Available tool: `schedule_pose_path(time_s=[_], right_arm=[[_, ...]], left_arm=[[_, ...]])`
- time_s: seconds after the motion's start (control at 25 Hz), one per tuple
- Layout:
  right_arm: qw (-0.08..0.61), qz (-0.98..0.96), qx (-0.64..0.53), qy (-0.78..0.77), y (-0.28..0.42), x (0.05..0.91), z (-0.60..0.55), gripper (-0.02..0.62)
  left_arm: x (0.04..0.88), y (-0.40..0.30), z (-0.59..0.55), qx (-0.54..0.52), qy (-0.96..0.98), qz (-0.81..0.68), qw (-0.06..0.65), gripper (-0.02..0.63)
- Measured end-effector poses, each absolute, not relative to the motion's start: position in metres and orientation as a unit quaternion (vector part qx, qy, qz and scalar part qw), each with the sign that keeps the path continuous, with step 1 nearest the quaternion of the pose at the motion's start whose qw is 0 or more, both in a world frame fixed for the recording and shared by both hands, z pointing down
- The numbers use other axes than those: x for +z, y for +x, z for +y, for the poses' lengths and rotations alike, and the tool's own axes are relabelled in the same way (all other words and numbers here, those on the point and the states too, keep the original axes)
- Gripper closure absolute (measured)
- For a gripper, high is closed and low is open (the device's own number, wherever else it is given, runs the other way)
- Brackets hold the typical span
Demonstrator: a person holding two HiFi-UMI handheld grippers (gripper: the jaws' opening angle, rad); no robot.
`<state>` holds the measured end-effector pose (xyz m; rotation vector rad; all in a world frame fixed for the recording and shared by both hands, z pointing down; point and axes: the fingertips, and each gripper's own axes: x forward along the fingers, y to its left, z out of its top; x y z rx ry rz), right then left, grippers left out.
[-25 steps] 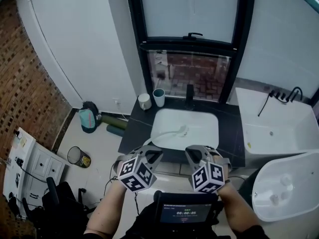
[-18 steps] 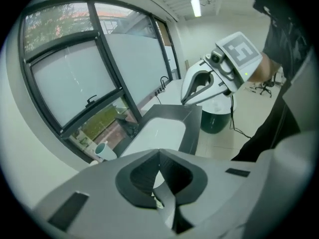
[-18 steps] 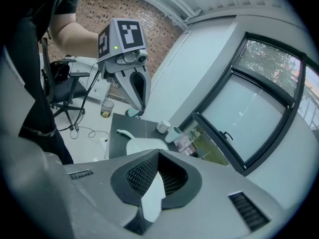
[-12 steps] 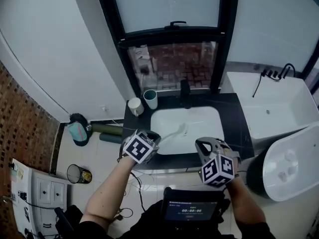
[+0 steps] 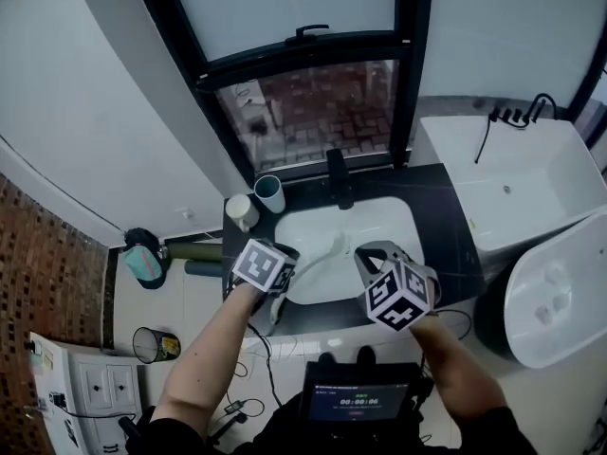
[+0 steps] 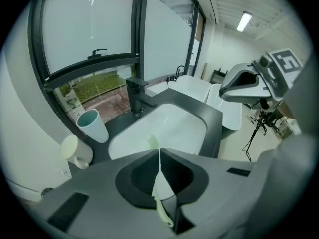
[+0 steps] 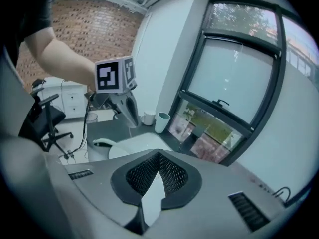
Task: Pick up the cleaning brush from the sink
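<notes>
A pale green cleaning brush [image 5: 327, 247] lies in the white sink [image 5: 379, 230], its long handle running to the front left rim. In the left gripper view the brush [image 6: 152, 143] shows through the slit between the jaws. My left gripper [image 5: 287, 255] hangs over the sink's front left edge, above the handle; its jaws are opening by a narrow slit, with nothing pressed between them. My right gripper [image 5: 366, 253] is over the sink's front edge, right of the brush, with its tips together and nothing in them. The handle end [image 7: 102, 143] rests by the counter's edge.
A black faucet [image 5: 337, 173] stands behind the sink on the dark counter [image 5: 446, 240]. A teal cup [image 5: 269, 193] and a white mug [image 5: 241, 211] stand at the back left. A white tub [image 5: 517, 183] is on the right, and a window behind.
Both grippers have moved forward and down to the sink. The left one has come over the brush handle at the front left rim, and the right one reached the front edge.
</notes>
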<state>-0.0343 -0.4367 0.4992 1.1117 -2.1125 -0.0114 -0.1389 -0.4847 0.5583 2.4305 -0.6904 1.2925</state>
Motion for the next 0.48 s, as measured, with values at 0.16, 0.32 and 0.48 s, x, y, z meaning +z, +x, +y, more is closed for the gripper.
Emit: schedule_pose_path(time_s=[0.16, 0.32, 0.48], right_arm=[[0.316, -0.806, 0.105, 0.491, -0.003, 0.521, -0.486, 0.612], [0.242, -0.766, 0.278, 0.526, 0.02, 0.568, -0.524, 0.612], [0.216, -0.717, 0.394, 0.534, 0.029, 0.619, -0.54, 0.612]], left_arm=[[0.58, -0.123, -0.508, 0.467, 0.832, -0.238, 0.18, 0.588], [0.62, -0.109, -0.526, 0.49, 0.817, -0.215, 0.217, 0.585], [0.649, -0.107, -0.549, 0.512, 0.801, -0.219, 0.221, 0.543]])
